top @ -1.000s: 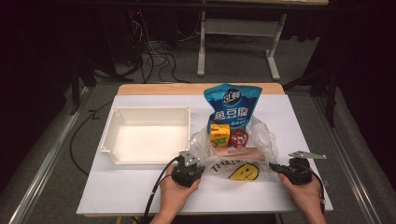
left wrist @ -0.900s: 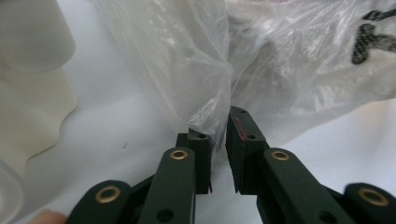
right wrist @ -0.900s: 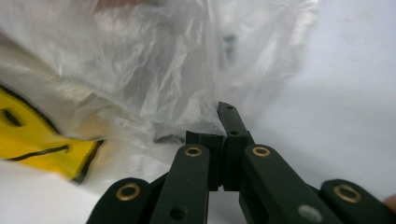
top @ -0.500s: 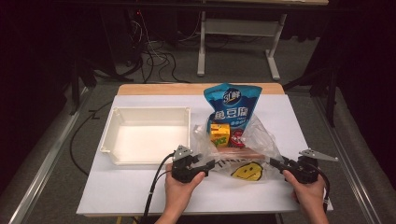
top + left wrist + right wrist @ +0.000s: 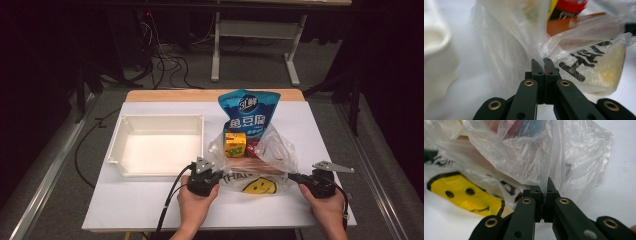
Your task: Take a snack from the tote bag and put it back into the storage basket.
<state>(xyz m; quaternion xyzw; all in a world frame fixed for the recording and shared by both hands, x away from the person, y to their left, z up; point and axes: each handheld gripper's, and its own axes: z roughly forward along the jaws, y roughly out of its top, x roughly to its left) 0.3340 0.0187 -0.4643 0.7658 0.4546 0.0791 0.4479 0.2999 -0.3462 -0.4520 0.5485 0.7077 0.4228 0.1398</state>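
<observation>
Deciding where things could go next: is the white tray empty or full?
Empty: the white tray shows only its bare floor in the high view.

"What is around the table [image 5: 150,210]?"
"A grey floor [image 5: 60,165]; black cables [image 5: 165,65] lie on it; a white desk frame [image 5: 252,35] stands at the back."
"Is it bright?"
"The table is lit; the back is dark."
</observation>
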